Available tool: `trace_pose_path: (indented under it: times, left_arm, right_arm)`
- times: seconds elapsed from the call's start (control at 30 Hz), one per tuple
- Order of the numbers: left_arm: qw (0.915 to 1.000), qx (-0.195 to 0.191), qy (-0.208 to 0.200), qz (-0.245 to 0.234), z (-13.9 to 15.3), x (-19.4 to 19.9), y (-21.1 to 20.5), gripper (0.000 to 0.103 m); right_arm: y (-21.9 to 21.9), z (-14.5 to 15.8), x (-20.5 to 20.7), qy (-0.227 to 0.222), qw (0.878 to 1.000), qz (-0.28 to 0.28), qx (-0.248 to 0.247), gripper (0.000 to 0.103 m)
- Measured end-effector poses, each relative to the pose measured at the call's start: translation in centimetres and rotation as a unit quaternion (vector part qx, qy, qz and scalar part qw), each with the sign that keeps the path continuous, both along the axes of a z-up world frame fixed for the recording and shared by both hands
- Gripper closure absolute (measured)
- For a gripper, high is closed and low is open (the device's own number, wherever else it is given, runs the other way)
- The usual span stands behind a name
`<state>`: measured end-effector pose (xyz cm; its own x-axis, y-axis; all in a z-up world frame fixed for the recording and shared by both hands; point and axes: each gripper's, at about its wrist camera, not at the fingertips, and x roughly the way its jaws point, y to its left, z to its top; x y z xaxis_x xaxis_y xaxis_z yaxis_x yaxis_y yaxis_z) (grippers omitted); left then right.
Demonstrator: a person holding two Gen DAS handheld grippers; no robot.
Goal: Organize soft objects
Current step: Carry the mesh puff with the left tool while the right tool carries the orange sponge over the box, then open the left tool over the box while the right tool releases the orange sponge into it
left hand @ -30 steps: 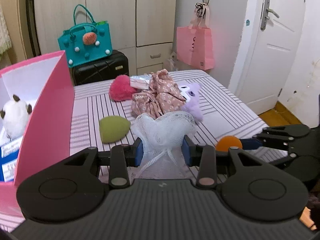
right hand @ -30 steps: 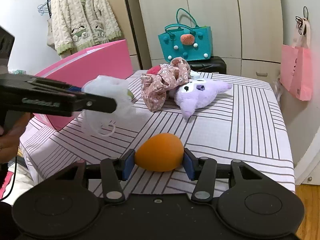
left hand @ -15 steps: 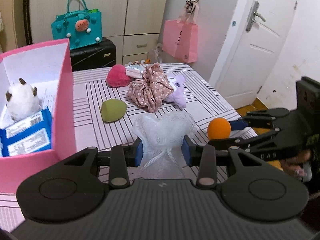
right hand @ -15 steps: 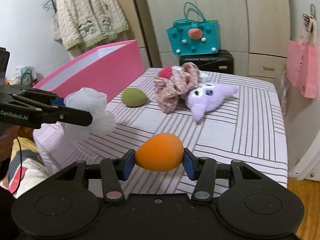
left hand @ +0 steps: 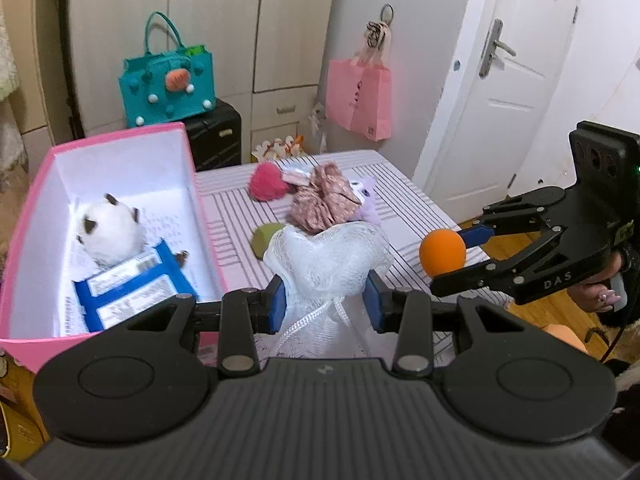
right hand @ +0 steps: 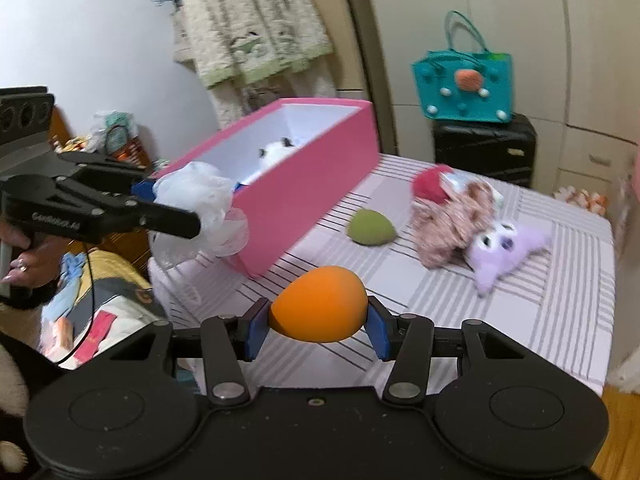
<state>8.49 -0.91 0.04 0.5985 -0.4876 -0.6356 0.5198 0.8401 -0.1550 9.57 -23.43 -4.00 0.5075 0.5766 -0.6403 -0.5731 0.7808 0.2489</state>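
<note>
While both loads hang lifted: left tool (left hand: 325, 298) pinching white mesh puff (left hand: 328, 256) lower centre, right tool (right hand: 318, 326) pinching orange sponge (right hand: 320, 308); pink box (left hand: 192, 168) at left holding white plush (left hand: 110, 226); green sponge (right hand: 371, 227), purple plush (right hand: 502, 250), probably more, left on bench (right hand: 560, 300).

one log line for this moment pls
left tongs: shut on mesh pouch | right tongs: shut on orange sponge | pink box: open

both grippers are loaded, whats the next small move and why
Probably carry the left gripper over the pink box and release: it is clamped on the white mesh pouf beside the open top, where a white plush already lies.
</note>
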Motion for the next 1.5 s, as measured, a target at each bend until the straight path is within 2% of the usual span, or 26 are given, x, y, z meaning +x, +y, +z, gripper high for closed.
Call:
trace_pose_path:
  times: [0.2, 0.4, 0.53, 0.73, 0.93, 1.0, 1.17, 1.23, 1.5]
  left_arm:
    - [0.9998, -0.012, -0.011, 0.012, 1.6, -0.1, 2.1, 0.065]
    - [0.9984, -0.009, -0.048, 0.028, 3.0, 0.7, 3.8, 0.064]
    - [0.9964, -0.025, -0.065, 0.048, 3.5, 2.0, 5.1, 0.064]
    - [0.9919, -0.041, -0.085, 0.085, 4.3, 5.3, 7.1, 0.063]
    - [0.9924, -0.038, -0.062, 0.099, 3.7, 10.0, 8.0, 0.063]
    - [0.9907, -0.038, -0.066, 0.113, 3.5, 11.6, 8.5, 0.063]
    - [0.9872, -0.06, -0.044, 0.141, 2.0, 16.1, 10.1, 0.063]
    - [0.9871, -0.047, -0.036, 0.148, 1.2, 17.7, 10.3, 0.063]
    - [0.9817, 0.061, -0.029, 0.178, -1.5, 20.9, 10.5, 0.062]
  right_arm:
    - [2.6, 2.5, 0.7, -0.021, 0.999, 0.044, 0.002, 0.047]
    - [5.9, 4.6, 2.5, -0.063, 0.995, 0.08, -0.001, 0.047]
    - [7.9, 5.7, 4.4, -0.084, 0.992, 0.096, 0.002, 0.047]
    - [11.6, 6.6, 7.6, -0.125, 0.985, 0.118, -0.029, 0.047]
    - [14.7, 6.6, 11.4, -0.142, 0.979, 0.128, -0.071, 0.047]
    - [15.5, 6.3, 12.8, -0.152, 0.976, 0.127, -0.086, 0.047]
    - [17.2, 5.1, 16.1, -0.146, 0.973, 0.136, -0.112, 0.047]
    - [17.9, 4.4, 17.1, -0.136, 0.973, 0.143, -0.12, 0.047]
    - [20.6, 1.8, 18.5, -0.104, 0.967, 0.176, -0.152, 0.047]
